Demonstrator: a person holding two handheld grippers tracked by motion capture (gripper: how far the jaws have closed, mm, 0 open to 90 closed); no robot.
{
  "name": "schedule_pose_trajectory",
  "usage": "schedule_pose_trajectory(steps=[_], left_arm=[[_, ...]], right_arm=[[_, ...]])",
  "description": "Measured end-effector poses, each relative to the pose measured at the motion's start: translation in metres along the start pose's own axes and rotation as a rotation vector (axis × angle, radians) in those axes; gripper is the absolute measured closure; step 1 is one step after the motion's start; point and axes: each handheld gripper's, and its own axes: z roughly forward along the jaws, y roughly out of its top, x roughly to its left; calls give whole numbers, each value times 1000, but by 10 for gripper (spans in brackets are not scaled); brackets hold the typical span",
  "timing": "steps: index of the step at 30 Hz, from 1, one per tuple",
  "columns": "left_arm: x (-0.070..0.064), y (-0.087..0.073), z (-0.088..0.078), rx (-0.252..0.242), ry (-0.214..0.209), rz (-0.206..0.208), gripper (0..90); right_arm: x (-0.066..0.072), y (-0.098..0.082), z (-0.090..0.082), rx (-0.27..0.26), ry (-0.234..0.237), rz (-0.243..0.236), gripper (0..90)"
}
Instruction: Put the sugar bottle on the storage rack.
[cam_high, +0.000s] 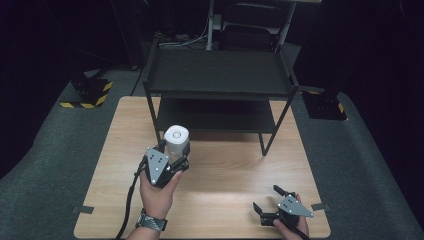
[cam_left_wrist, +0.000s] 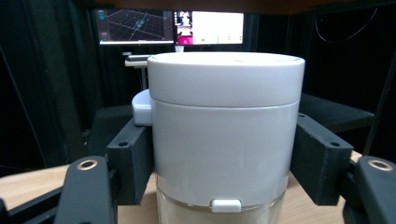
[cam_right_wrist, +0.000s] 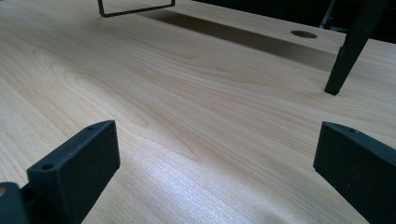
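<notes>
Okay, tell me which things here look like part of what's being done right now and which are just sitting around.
In use:
- white lidded canister, clamped in the left gripper
- black two-tier shelf rack, just behind it, probably

Idle or background:
- right gripper, jaws open, holding nothing
- wooden table
- monitors
- yellow-black striped block on the floor

One white canister (cam_high: 176, 141), one black shelf rack (cam_high: 220, 82), two tongs.

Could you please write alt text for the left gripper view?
A white jar with a white lid is clamped between the left gripper's two black jaws, above a wooden table. Behind it, two lit monitors glow in a dark room.
</notes>
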Motion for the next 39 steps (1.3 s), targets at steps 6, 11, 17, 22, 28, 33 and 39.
schedule_pose_trajectory(steps=[6,11,17,22,28,33,39], left_arm=[[-2,12,14,-10,-5,-3,311],[-4,20,28,-15,-8,-3,311],[-8,26,44,-12,-10,9,311],[-11,29,59,-14,-6,10,312],[-13,31,78,-21,7,1,311],[-16,33,95,-23,17,10,312],[-21,31,116,-24,32,10,312]], right_arm=[[0,0,0,-2,1,0,0],[0,0,0,-3,2,0,0],[-1,-1,0,-6,4,0,0],[-1,-1,-1,-7,7,-1,0],[-1,-2,-1,-10,9,-2,0],[-2,-2,-1,-12,12,-2,0],[-2,-3,-1,-17,15,-2,0]])
